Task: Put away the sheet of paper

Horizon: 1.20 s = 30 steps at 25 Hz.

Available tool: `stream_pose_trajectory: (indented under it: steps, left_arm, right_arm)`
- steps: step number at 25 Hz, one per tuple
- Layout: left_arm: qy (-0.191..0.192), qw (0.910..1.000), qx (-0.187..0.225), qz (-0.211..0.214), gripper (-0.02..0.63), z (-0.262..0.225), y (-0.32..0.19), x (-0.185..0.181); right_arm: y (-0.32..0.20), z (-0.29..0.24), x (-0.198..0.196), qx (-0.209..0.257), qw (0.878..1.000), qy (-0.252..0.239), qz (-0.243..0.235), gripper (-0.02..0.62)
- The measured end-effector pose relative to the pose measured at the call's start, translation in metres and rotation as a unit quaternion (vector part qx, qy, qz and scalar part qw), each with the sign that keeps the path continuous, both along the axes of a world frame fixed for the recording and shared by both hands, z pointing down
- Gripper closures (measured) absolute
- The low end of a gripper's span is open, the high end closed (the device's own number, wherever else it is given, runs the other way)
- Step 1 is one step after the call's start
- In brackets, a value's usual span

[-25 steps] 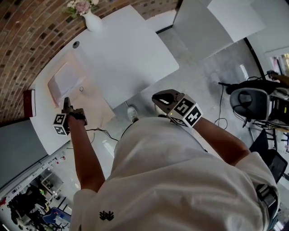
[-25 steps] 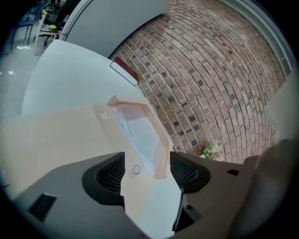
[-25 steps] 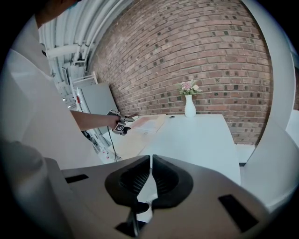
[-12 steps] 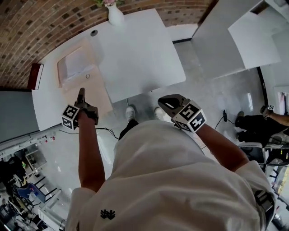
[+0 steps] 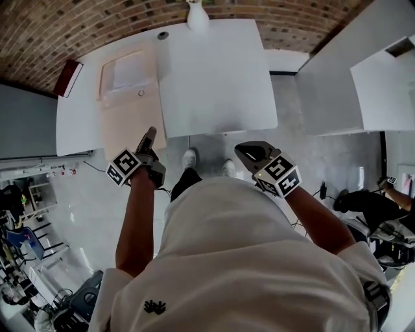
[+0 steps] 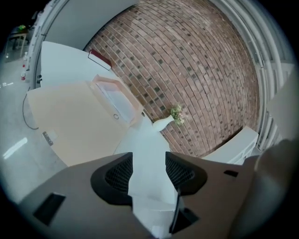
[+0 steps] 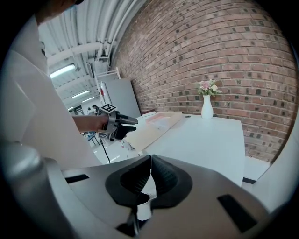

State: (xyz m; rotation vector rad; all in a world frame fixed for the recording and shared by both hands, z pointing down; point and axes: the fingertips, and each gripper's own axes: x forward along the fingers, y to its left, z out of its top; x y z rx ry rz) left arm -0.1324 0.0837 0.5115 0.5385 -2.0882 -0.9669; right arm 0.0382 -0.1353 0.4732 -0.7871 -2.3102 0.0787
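A white sheet of paper [image 5: 128,70] lies in a shallow pink tray [image 5: 105,91] at the back left of the white table [image 5: 214,78]; the tray [image 6: 100,86] also shows in the left gripper view. My left gripper [image 5: 150,134] hovers at the table's front edge, over the near end of a beige mat [image 5: 126,123]. Its jaws [image 6: 148,170] are closing with nothing between them. My right gripper [image 5: 241,150] hangs off the front edge over the floor. It [image 7: 150,179] is shut and holds nothing.
A white vase with flowers [image 5: 197,16] stands at the table's back edge against the brick wall. A red book [image 5: 67,78] lies at the back left corner. A small dark disc [image 5: 163,35] sits behind the tray. Another white table [image 5: 337,78] stands to the right.
My left gripper has drawn back from over the beige mat, near the tray, to the table's front edge. The head view has swung so that the whole table now lies ahead.
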Motion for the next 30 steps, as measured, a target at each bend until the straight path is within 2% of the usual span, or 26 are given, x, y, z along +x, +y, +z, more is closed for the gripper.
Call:
stream_pose_trajectory:
  steps: [6,11,13,20,30]
  left_arm:
    - [-0.027,0.9976,-0.008,0.063,0.434,-0.010,-0.026,0.034]
    - [-0.042,0.9915,-0.007,0.123,0.526,-0.020,-0.049,0.063]
    - [-0.052,0.9889,-0.012,0.138,0.545,-0.023,-0.051,0.069]
    - [-0.083,0.9793,-0.027,0.183,0.566,-0.033,-0.068,0.076]
    - [-0.089,0.9725,-0.037,0.212,0.568,-0.035,-0.082,0.063]
  right_arm:
    - [0.004,0.002,-0.008,-0.011,1.000,-0.022,-0.018,0.568]
    - [0.005,0.002,-0.006,-0.015,0.999,-0.028,-0.028,0.568]
    - [0.008,0.003,-0.007,-0.017,0.999,-0.028,-0.031,0.568]
    - [0.005,0.005,-0.007,-0.021,0.999,-0.028,-0.032,0.568]
    - [-0.004,0.003,-0.020,-0.014,0.999,-0.027,-0.023,0.568]
